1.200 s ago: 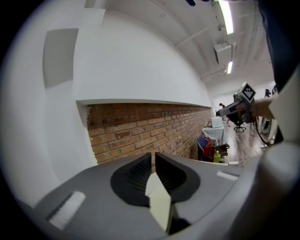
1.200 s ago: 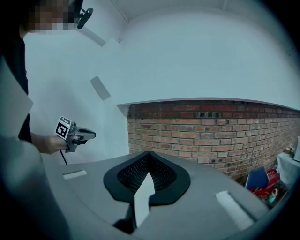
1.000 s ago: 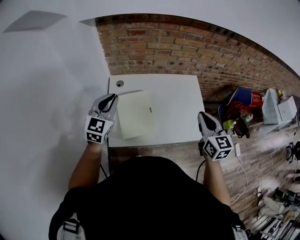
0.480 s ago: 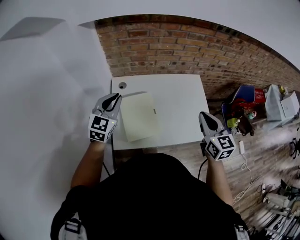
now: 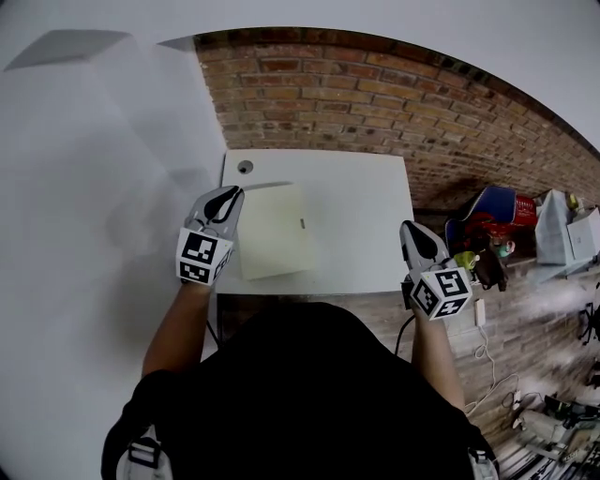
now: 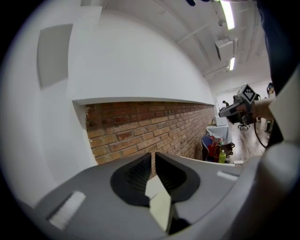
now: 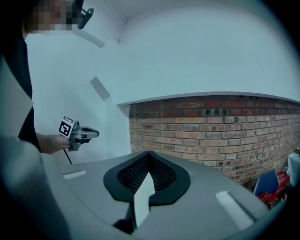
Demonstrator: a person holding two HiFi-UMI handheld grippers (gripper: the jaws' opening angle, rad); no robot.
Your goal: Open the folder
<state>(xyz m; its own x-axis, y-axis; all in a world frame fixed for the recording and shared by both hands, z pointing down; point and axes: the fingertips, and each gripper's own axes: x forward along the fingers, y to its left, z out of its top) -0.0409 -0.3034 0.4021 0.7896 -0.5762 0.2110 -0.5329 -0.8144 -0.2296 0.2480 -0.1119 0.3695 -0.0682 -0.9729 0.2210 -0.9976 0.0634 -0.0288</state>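
Cream folder (image 5: 275,231) lies, seemingly closed, on white table (image 5: 361,216) beside brick wall (image 5: 375,94).

We see a white table (image 5: 366,234) set against a red brick wall (image 5: 394,94), with a small round cable hole (image 5: 245,167) near its far left corner. A plain white wall (image 5: 84,206) runs along the table's left side. To the right, on the floor (image 5: 553,319), stands what looks like a blue chair (image 5: 494,202) with something red on it, and a green bottle (image 6: 221,156) is just beside it. A white cable (image 5: 487,361) trails over the floor. Long ceiling lights (image 6: 228,14) show in the left gripper view.
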